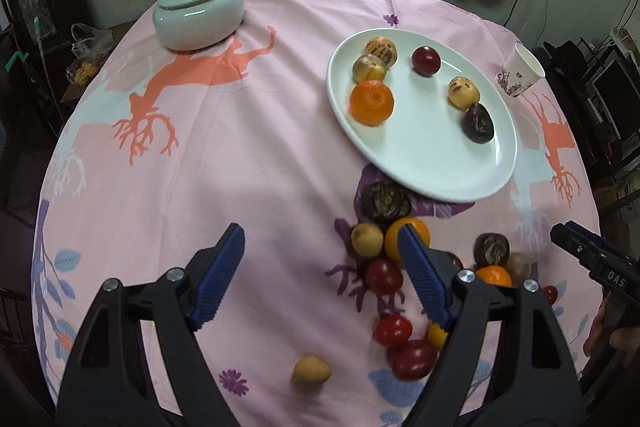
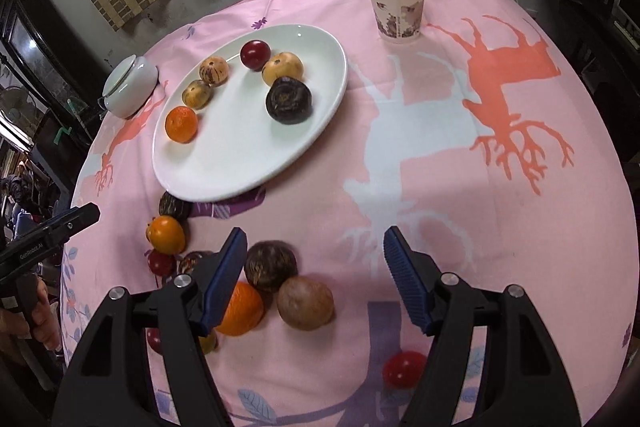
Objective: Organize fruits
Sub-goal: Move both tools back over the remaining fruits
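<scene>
Both tongs stand spread with nothing between their pads. The left tongs (image 1: 322, 247) hang over bare pink cloth of the worktop (image 1: 248, 155), on the near side of the white plate (image 1: 424, 167). The loose fruits (image 1: 384, 275) lie just beside its right finger, also nearer than the plate. The right tongs (image 2: 314, 251) hover near the plate's front edge, with a dark fruit (image 2: 271, 266), an orange (image 2: 240, 309) and a brown fruit (image 2: 305, 303) close by its left finger. On the plate rest six fruits, among them a mandarin (image 1: 371, 103). Beyond the plate stand a paper cup (image 2: 396, 5) and a lidded bowl (image 1: 199, 11).
</scene>
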The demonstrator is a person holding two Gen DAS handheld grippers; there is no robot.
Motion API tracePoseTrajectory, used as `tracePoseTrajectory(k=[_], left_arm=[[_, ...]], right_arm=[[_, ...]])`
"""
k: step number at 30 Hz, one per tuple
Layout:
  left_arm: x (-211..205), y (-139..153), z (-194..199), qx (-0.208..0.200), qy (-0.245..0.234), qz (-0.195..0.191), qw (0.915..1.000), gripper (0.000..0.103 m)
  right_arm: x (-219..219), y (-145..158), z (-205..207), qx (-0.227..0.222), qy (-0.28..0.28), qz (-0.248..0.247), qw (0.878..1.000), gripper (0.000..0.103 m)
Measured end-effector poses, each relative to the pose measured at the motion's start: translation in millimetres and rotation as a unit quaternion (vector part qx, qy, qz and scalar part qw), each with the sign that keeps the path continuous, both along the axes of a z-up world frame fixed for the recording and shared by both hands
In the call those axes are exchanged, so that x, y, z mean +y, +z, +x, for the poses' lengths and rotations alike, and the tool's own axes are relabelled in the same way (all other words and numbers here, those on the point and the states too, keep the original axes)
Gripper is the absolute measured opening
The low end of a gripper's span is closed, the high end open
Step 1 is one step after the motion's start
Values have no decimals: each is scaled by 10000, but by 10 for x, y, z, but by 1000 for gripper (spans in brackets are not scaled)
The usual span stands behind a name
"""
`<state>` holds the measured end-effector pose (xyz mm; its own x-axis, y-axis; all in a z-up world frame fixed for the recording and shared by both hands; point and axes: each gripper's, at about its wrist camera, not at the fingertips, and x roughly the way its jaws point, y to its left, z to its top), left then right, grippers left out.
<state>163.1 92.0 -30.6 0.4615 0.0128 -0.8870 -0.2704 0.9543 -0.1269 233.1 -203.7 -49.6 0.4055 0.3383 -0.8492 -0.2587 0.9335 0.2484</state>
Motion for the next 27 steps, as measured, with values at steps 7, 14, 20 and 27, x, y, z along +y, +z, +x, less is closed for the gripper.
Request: tracePoseTrajectory(k=[7, 14, 20, 27], left_arm=[[25, -207, -519, 406, 169, -119, 9990, 81], [-81, -304, -721, 620, 120, -217, 9978, 81], [-280, -326, -745, 678, -112, -223, 9974, 81], [-523, -363, -730, 706, -440, -274, 9962, 81]], right_arm=[[-94, -83, -356, 173, 31, -36, 9998, 73], [-76, -220, -666, 376, 189, -111, 9991, 73], [-42, -306, -822, 500, 318, -141, 9981, 73], [-46, -313, -880, 546, 297, -141, 9980, 73]])
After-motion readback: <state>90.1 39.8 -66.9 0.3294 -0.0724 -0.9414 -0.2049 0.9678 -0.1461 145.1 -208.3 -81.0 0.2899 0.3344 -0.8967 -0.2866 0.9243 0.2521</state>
